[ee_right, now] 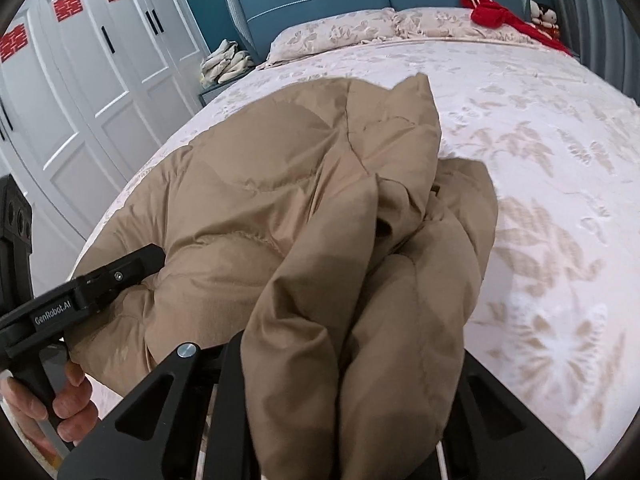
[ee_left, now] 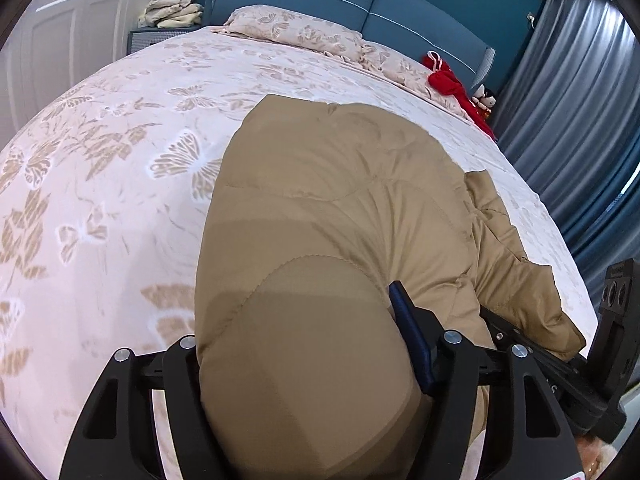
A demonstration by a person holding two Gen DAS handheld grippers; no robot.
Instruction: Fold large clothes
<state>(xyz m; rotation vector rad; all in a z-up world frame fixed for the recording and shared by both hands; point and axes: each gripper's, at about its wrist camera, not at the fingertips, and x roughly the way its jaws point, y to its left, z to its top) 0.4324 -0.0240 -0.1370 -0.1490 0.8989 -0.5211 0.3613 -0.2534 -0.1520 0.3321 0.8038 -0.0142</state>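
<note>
A large tan puffer jacket (ee_left: 340, 184) lies on the bed, also filling the right wrist view (ee_right: 260, 184). My left gripper (ee_left: 304, 360) is shut on a thick padded part of the jacket near its close end; one blue finger pad (ee_left: 408, 332) shows at the right, the other is hidden under cloth. My right gripper (ee_right: 352, 380) is shut on a bunched fold of the jacket that drapes over its fingers and hides them. The left gripper also shows in the right wrist view (ee_right: 132, 268), held by a hand, pressed into the jacket's left side.
The bed (ee_left: 100, 208) has a pale butterfly-print cover and pillows (ee_left: 296, 28) at a blue headboard. A red garment (ee_left: 448, 80) and dolls lie at the far corner. Folded cloths (ee_right: 228, 60) sit on a nightstand. White wardrobes (ee_right: 88, 80) stand left, grey curtains (ee_left: 580, 120) right.
</note>
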